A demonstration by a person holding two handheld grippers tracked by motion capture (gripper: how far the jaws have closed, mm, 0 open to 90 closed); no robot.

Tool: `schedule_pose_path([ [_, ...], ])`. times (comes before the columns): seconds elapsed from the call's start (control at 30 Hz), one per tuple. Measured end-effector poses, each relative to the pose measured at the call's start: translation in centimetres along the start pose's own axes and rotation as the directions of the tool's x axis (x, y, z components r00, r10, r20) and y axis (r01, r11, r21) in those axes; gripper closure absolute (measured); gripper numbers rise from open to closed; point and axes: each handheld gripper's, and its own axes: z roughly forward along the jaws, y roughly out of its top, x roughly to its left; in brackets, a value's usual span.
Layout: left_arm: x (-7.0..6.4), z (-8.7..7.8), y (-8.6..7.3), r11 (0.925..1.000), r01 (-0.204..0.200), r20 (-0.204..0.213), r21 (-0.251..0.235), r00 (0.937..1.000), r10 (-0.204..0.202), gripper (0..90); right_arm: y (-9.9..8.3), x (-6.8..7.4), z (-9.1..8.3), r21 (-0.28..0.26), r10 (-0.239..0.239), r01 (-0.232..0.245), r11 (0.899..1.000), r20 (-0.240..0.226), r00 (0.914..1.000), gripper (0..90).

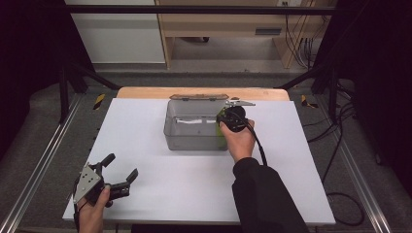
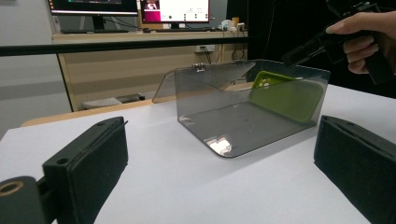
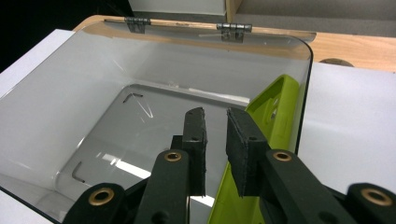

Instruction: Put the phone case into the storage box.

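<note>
A clear plastic box (image 1: 190,127) with its hinged lid folded back stands at the table's middle back. A lime-green phone case (image 1: 220,139) leans on edge against the box's right wall (image 3: 306,93). My right gripper (image 1: 226,120) hovers over the box's right end, pointing down into it. Its jaws stand a narrow gap apart with nothing between them (image 3: 215,125), and the green case (image 3: 272,108) lies just beside and below the right jaw. My left gripper (image 1: 121,166) rests wide open near the table's front left corner, facing the box (image 2: 219,109).
The white table (image 1: 160,189) sits on a wooden top (image 1: 145,92) that shows at the back edge. Metal frame rails (image 1: 43,155) run along both sides. A wooden desk (image 2: 116,70) with monitors stands beyond the table.
</note>
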Motion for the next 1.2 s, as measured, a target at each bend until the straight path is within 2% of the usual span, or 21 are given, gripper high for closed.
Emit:
schedule_pose_path([
  [0.27,0.04,-0.05,0.05,0.9999,0.003,-0.007,-0.010,1.0000,-0.003,2.4,0.17,0.05,-0.32,-0.043,-0.009,0.010,0.999,0.016,0.9998,77.2],
  [0.5,-0.02,0.01,0.03,1.0000,0.004,-0.003,-0.009,1.0000,-0.004,2.4,0.29,0.33,-0.42,-0.066,-0.015,0.016,0.998,0.008,0.9999,76.9],
  [0.77,-0.08,0.01,0.06,0.9999,0.004,-0.001,-0.011,1.0000,-0.004,2.4,0.18,0.57,-0.17,-0.072,-0.045,0.044,0.996,-0.018,0.9988,74.5],
  [1.2,-0.09,0.02,0.07,0.9999,0.006,0.001,-0.011,1.0000,-0.006,2.3,0.19,0.78,-0.21,-0.087,-0.049,0.047,0.995,-0.022,0.9986,74.0],
])
